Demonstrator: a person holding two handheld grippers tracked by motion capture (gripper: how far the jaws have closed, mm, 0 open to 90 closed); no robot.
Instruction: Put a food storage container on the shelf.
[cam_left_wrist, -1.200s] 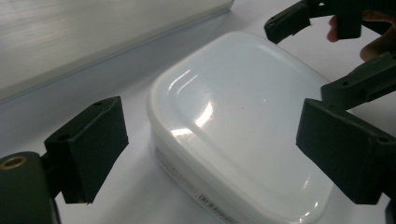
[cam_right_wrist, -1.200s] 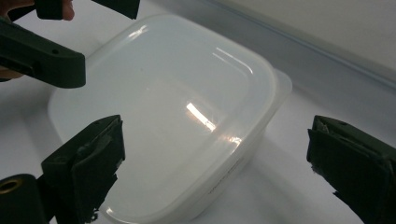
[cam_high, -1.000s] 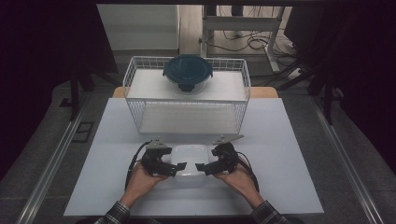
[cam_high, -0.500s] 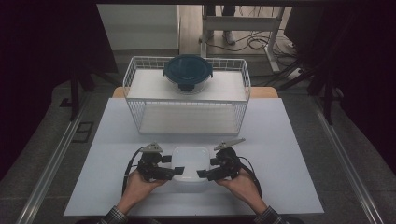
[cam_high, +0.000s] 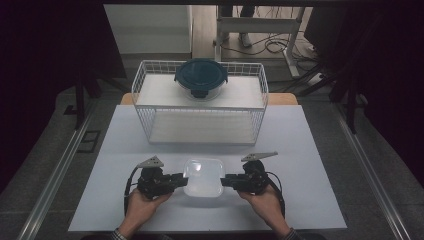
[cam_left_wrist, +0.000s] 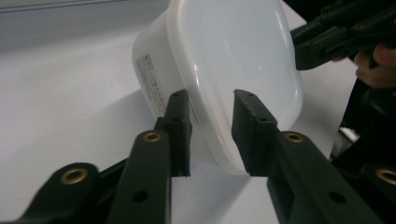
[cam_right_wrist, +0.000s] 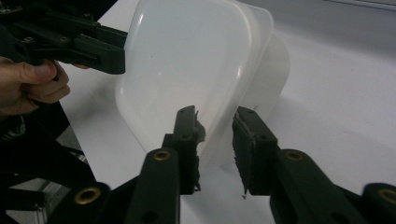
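Note:
A white translucent plastic container (cam_high: 202, 177) with a lid sits near the front of the white table (cam_high: 310, 150). My left gripper (cam_high: 184, 181) comes at it from the left and my right gripper (cam_high: 223, 181) from the right, so they face each other. In the left gripper view the jaws (cam_left_wrist: 208, 105) straddle the container's (cam_left_wrist: 233, 56) rim, one on the lid and one on the wall. In the right gripper view the jaws (cam_right_wrist: 214, 121) hold the opposite edge of the container (cam_right_wrist: 187, 60) the same way. Both pairs of jaws have just been closing.
A white wire basket (cam_high: 250, 64) stands at the back middle of the table. A round container with a dark blue lid (cam_high: 201, 77) rests at its top. Dark floor and metal rails lie on both sides of the table.
Both grippers have turned to face each other across the white container. Their jaws have narrowed from wide open onto its left and right edges.

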